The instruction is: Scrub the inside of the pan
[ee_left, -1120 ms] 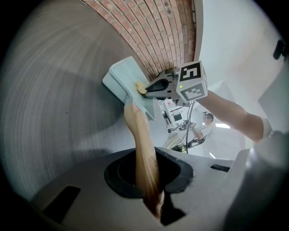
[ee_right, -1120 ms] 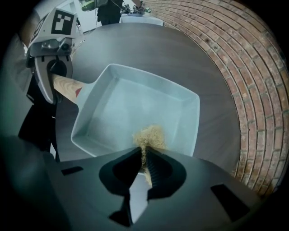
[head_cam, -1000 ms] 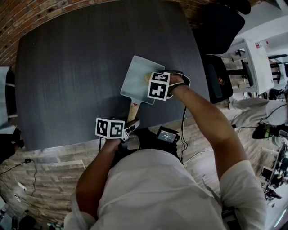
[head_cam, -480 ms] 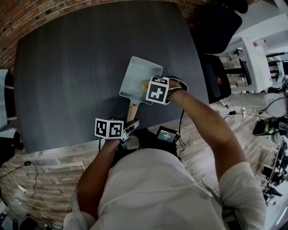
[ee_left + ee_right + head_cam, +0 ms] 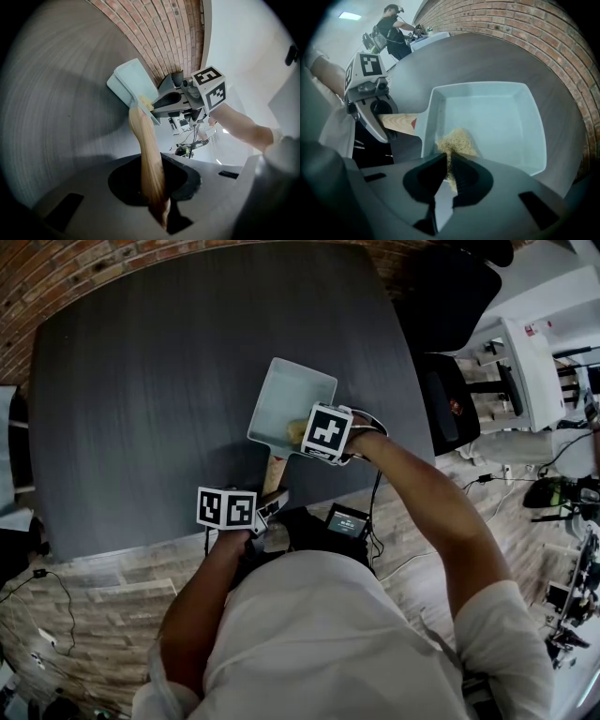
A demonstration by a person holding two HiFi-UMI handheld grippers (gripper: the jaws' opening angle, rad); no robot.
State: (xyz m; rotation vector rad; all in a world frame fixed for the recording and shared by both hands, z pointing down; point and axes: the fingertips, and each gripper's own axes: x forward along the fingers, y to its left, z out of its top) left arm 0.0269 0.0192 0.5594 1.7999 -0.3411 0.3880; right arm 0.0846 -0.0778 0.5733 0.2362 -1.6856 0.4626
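A pale blue square pan (image 5: 286, 395) (image 5: 497, 117) (image 5: 133, 84) lies on the dark table (image 5: 169, 381), its wooden handle (image 5: 146, 150) (image 5: 276, 471) pointing toward me. My left gripper (image 5: 161, 215) (image 5: 272, 505) is shut on the end of that handle. My right gripper (image 5: 449, 176) (image 5: 309, 437) points steeply down into the pan and is shut on a tan scrub pad (image 5: 457, 143) (image 5: 297, 431). The pad rests on the pan's floor at the corner nearest the handle.
The table's near edge (image 5: 141, 538) runs just in front of my body, with wood floor below. A brick wall (image 5: 543, 33) lies behind the table. A black chair (image 5: 450, 296) and a white desk (image 5: 534, 362) stand to the right. Another person (image 5: 393, 30) works far off.
My right gripper has slid the scrub pad across the pan toward the handle-side corner and rolled a little. The left gripper and the pan have stayed still.
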